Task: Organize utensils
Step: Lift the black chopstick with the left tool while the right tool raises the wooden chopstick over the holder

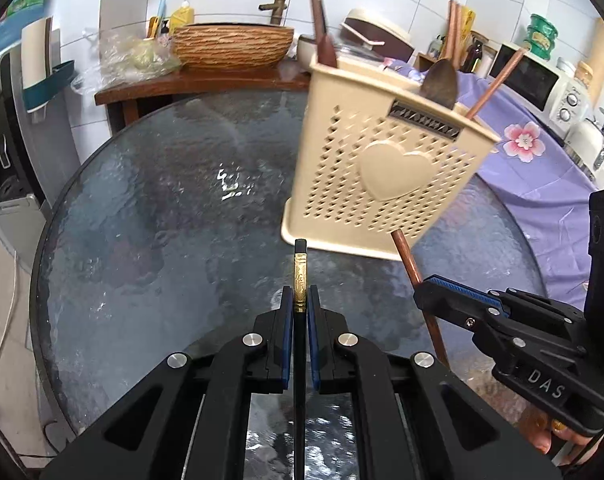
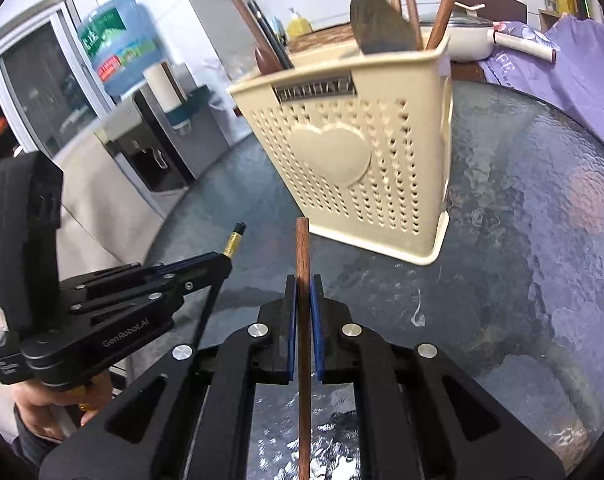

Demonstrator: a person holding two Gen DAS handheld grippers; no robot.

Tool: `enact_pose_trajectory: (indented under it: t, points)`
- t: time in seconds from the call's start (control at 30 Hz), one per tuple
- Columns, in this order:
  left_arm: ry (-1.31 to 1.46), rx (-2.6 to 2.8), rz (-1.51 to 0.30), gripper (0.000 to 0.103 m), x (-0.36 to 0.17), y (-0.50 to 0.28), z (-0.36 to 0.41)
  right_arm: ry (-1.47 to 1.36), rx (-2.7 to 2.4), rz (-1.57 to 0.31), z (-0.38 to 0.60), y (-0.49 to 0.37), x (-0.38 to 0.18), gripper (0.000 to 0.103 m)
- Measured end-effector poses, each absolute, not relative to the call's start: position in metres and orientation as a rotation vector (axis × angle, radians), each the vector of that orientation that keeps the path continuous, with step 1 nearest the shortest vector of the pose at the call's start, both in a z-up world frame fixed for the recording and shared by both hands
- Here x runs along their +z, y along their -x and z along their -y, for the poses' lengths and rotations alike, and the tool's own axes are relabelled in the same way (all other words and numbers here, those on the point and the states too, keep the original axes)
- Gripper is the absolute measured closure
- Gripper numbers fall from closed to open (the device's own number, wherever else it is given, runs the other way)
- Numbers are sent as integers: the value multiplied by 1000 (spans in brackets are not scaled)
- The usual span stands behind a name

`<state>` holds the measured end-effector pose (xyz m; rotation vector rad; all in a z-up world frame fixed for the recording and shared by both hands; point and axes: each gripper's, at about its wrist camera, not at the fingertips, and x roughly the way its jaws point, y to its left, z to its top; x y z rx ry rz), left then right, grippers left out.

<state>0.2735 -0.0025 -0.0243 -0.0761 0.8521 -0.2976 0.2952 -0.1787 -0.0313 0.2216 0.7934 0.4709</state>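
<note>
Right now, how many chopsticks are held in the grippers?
2. A black chopstick sits in the left gripper, and a brown wooden chopstick in the right gripper. Others stand in the holder.

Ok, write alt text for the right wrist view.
The right gripper pinches a brown wooden chopstick aimed at a cream utensil holder on a glass table. At left, the left gripper holds a black chopstick.

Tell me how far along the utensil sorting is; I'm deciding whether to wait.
Mostly done: the cream perforated plastic holder already has wooden spoons and chopsticks in it. In hand: the left gripper is shut on a black gold-banded chopstick, the right gripper on a brown wooden chopstick. Left: dropping both in; no other loose utensils show on the glass table.
</note>
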Motion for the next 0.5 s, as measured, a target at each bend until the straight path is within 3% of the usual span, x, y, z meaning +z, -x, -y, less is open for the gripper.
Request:
enact_pose_trajectory:
  t: [0.5]
  points:
    - [90, -371, -715, 96, 28, -239, 19, -282, 573, -584, 215, -247, 28, 95]
